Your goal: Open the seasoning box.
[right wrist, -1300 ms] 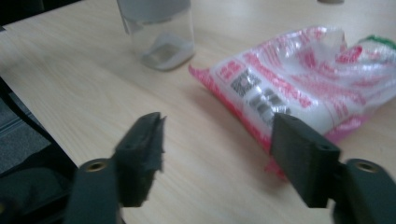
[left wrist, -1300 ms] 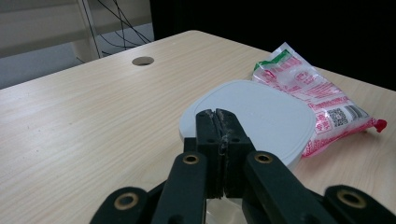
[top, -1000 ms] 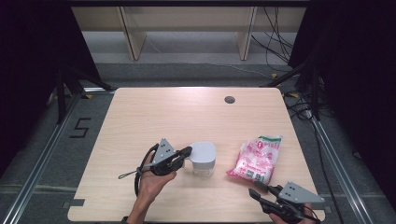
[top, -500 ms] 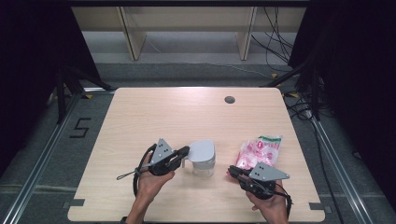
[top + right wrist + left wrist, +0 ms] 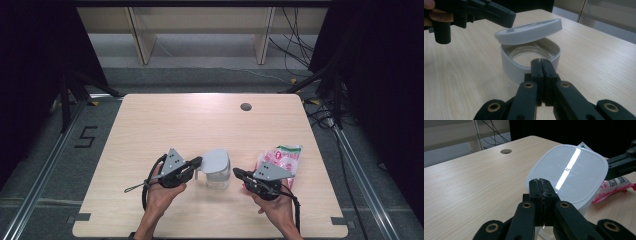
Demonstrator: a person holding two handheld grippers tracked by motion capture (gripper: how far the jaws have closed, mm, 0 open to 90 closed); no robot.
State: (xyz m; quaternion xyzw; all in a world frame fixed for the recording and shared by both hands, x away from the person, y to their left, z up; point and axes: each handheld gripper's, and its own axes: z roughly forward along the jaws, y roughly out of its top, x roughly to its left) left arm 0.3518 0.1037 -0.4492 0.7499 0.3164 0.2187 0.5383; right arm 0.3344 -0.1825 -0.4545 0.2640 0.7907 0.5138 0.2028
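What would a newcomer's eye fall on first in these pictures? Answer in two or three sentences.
A white container near the table's front edge, its lid tilted up from the rim. The left gripper is at the raised lid and the right gripper points at the container, both with jaws shut. A pink packet lies to the right.

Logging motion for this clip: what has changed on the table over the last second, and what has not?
The right gripper came in from the table's near right corner, past the pink packet, up to the container, its jaws closing with nothing between them. The left gripper stayed at the raised lid; container and packet kept their places.
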